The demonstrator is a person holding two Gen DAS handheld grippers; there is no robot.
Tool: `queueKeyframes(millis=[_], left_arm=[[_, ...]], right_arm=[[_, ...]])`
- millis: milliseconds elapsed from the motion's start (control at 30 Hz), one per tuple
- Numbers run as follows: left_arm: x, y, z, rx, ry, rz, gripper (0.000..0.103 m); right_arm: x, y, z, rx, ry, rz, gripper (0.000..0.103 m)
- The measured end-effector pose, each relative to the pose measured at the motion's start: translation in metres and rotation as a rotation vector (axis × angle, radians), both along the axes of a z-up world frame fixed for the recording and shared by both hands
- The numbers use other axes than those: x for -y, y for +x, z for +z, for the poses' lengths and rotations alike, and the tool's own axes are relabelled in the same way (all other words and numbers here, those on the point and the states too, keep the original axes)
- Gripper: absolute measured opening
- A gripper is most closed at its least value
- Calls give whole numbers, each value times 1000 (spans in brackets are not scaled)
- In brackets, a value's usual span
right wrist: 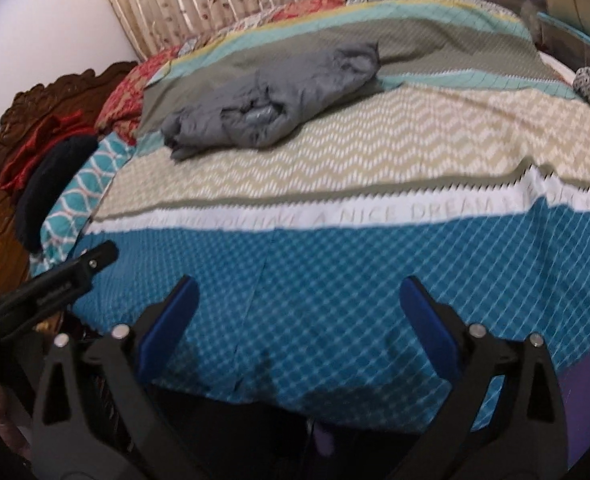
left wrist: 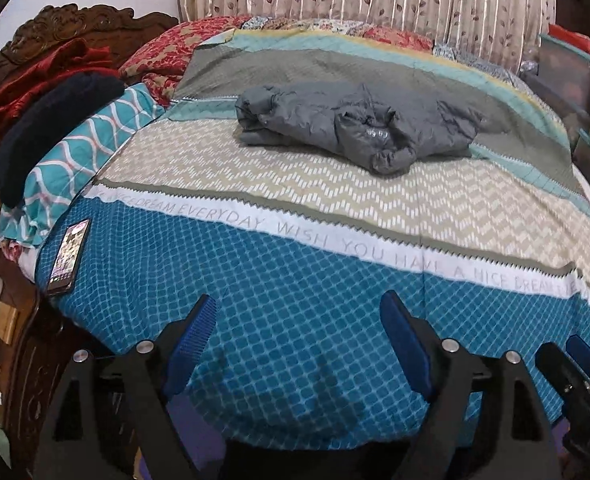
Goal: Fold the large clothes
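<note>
On the far half of the bed, across the olive and zigzag bands of the striped bedspread (left wrist: 295, 280), sits the grey garment (left wrist: 351, 128), bunched into a rumpled bundle with one crumpled end spilling toward the near side; the right wrist view catches the same bundle (right wrist: 271, 100), a bit blurred. Down at the near edge, over the blue diamond band, the left gripper (left wrist: 299, 316) hangs with its blue-padded fingers spread wide, nothing between them. Just beside it the right gripper (right wrist: 299, 296) is spread wide and empty too, well short of the garment. Off to the left, a phone (left wrist: 69, 256) lies screen-up by the bed's edge, near a teal wavy pillow (left wrist: 83, 152) with a dark cushion (left wrist: 51, 128) against the carved headboard (left wrist: 75, 26).
</note>
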State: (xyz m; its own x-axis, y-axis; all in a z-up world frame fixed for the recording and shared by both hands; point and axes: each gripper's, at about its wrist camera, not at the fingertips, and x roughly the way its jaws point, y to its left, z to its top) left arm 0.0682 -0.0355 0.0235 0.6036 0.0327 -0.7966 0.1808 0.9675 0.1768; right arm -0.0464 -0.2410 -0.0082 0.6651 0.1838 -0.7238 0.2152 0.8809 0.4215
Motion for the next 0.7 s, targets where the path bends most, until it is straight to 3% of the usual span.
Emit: queueKeyframes(millis=[300, 700], left_arm=[[4, -7, -16, -46, 56, -12, 90], [5, -6, -21, -50, 55, -16, 92]], right_arm=[[-11, 3, -12, -35, 27, 53, 96], [-3, 7, -23, -64, 64, 58, 96]])
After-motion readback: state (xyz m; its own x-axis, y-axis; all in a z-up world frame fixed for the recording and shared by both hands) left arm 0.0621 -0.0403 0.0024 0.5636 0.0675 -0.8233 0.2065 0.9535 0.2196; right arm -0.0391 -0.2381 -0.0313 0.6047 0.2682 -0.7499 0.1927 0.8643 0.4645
